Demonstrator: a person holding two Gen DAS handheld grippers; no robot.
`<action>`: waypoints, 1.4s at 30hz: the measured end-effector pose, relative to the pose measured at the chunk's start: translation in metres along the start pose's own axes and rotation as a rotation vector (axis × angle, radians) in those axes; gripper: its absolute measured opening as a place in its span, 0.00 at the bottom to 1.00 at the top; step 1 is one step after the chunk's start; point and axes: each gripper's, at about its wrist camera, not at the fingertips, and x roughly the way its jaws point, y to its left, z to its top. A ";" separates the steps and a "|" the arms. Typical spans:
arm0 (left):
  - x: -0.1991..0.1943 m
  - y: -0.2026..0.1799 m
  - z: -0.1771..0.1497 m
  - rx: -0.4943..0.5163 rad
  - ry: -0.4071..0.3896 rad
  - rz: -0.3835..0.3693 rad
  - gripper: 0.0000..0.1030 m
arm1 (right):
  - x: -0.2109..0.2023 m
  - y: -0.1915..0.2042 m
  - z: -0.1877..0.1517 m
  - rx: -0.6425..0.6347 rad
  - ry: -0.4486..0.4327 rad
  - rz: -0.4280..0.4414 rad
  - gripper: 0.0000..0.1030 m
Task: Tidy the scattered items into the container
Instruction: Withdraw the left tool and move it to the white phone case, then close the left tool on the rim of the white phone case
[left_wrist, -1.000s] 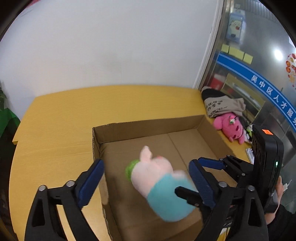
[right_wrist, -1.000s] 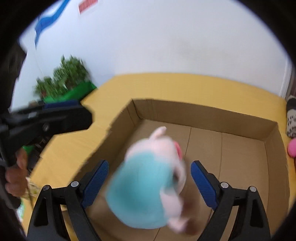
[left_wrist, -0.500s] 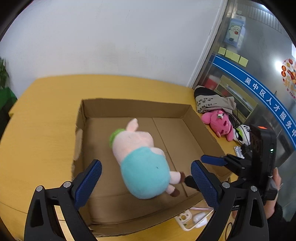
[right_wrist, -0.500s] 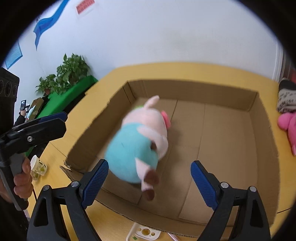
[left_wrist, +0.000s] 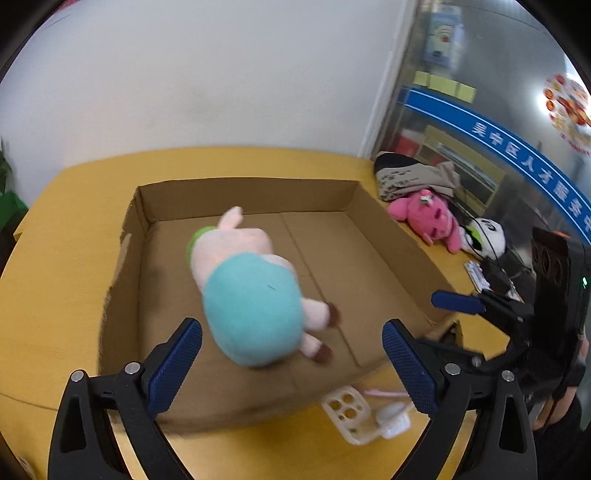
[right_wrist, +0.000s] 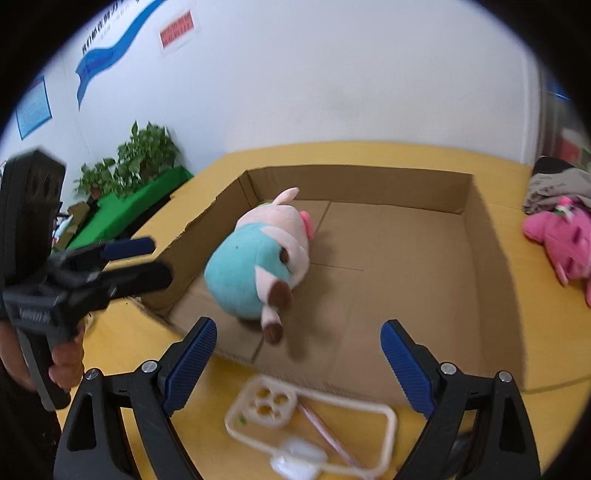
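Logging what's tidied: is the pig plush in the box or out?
In. The pig plush lies on the cardboard box floor, both grippers open.

Blue band (left_wrist: 532, 162) on glass: white characters "吴中区人才服务". Other signs unreadable.

you get bright, even indoor light. a ceiling lamp's reflection (left_wrist: 575, 96) glares at two o'clock in your left view. both fisheyes bend edges to black; the phone case (right_wrist: 310, 424) smears at six o'clock.

Pink-and-teal plush pig (left_wrist: 247, 291), brown cardboard box (left_wrist: 384, 258)
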 end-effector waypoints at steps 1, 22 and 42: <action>-0.004 -0.009 -0.010 0.007 -0.005 -0.009 1.00 | -0.010 -0.006 -0.009 0.008 -0.008 -0.001 0.89; 0.015 -0.034 -0.079 -0.120 0.049 -0.086 1.00 | -0.035 -0.037 -0.097 0.107 0.105 -0.108 0.89; 0.040 -0.030 -0.085 -0.181 0.128 -0.090 0.85 | -0.039 -0.037 -0.102 0.109 0.100 -0.087 0.89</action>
